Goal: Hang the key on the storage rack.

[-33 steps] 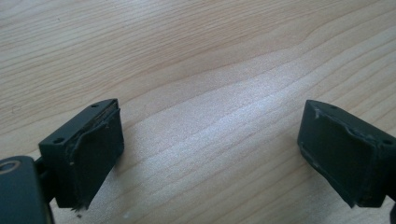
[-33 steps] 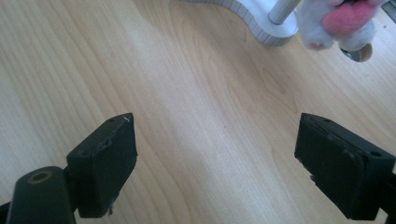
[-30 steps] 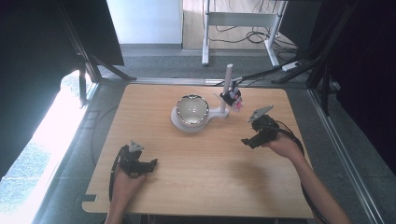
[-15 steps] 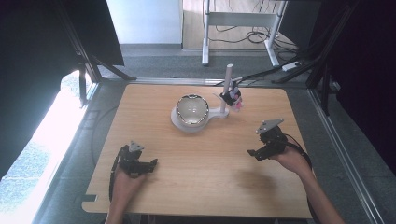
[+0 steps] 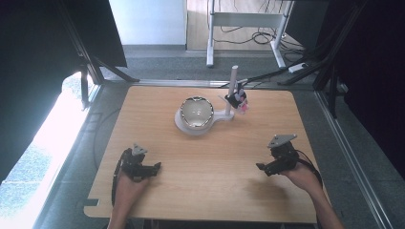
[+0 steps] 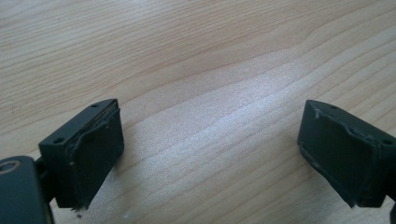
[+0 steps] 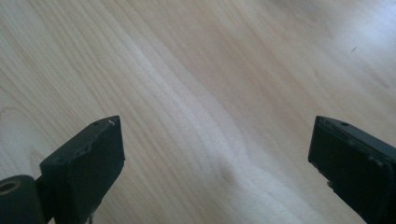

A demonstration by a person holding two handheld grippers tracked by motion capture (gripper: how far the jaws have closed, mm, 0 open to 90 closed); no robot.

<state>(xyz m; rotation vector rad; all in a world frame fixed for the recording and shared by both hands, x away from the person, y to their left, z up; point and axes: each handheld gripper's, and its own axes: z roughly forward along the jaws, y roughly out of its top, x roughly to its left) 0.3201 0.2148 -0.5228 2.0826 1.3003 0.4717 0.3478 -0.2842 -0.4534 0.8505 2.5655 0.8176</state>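
My left claw (image 5: 154, 168) and right claw (image 5: 261, 167) are both wide open and hold nothing, low over the bare tabletop (image 5: 215, 157). The shiny bowl (image 5: 196, 112) sits on its white stand (image 5: 220, 116) far across from them. I think nothing is left in hand, so the work looks done or not begun.

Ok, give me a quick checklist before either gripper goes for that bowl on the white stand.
1. Left gripper open, nothing between its jaws: ok.
2. Right gripper open, nothing between its jaws: ok.
3. Bowl seated on the white stand, upright: ok.
4. Bare table between both grippers and the bowl: ok.
5. Small dark and pink item by the stand's post, close to the bowl's right side, could be bumped: not ok.
6. Whether the bowl holds anything: cannot tell, its inside only shines.
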